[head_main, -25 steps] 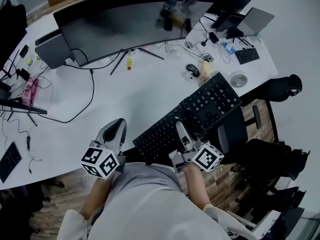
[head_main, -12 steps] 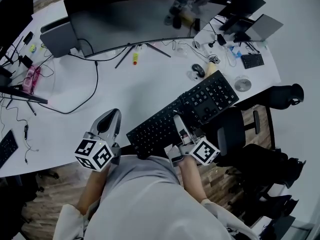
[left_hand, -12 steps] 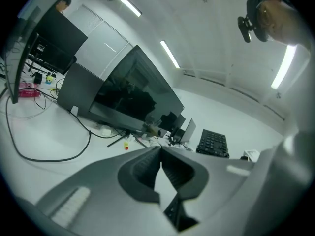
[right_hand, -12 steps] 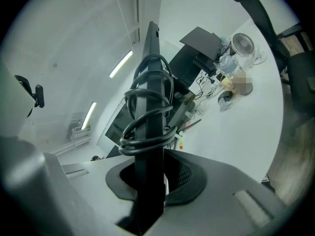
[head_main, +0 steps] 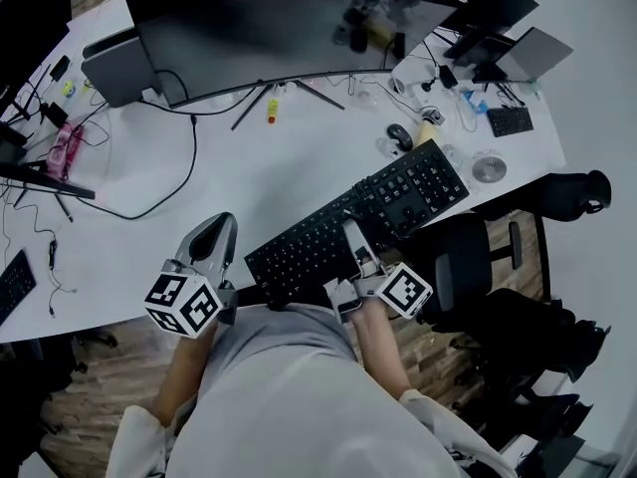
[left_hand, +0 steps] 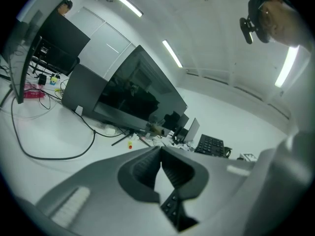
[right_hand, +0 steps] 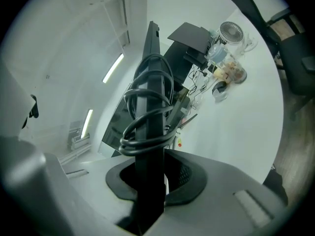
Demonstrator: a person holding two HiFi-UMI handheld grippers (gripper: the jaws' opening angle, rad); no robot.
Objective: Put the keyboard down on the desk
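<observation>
In the head view, the black keyboard (head_main: 398,195) lies slantwise over the near edge of the white bench (head_main: 259,182), in front of the monitor (head_main: 269,28). The right claw (head_main: 350,235) is clamped on its near long side, and the left claw (head_main: 221,229) is beside its left end, apart from it. The left gripper view shows the left claw (left_hand: 160,154) clenched on nothing, pads meeting, with a few keys of the keyboard (left_hand: 172,208) below. The right gripper view shows the right claw (right_hand: 150,178) gripping the keyboard (right_hand: 150,132) edge-on, a coiled cable (right_hand: 124,142) looped round it.
</observation>
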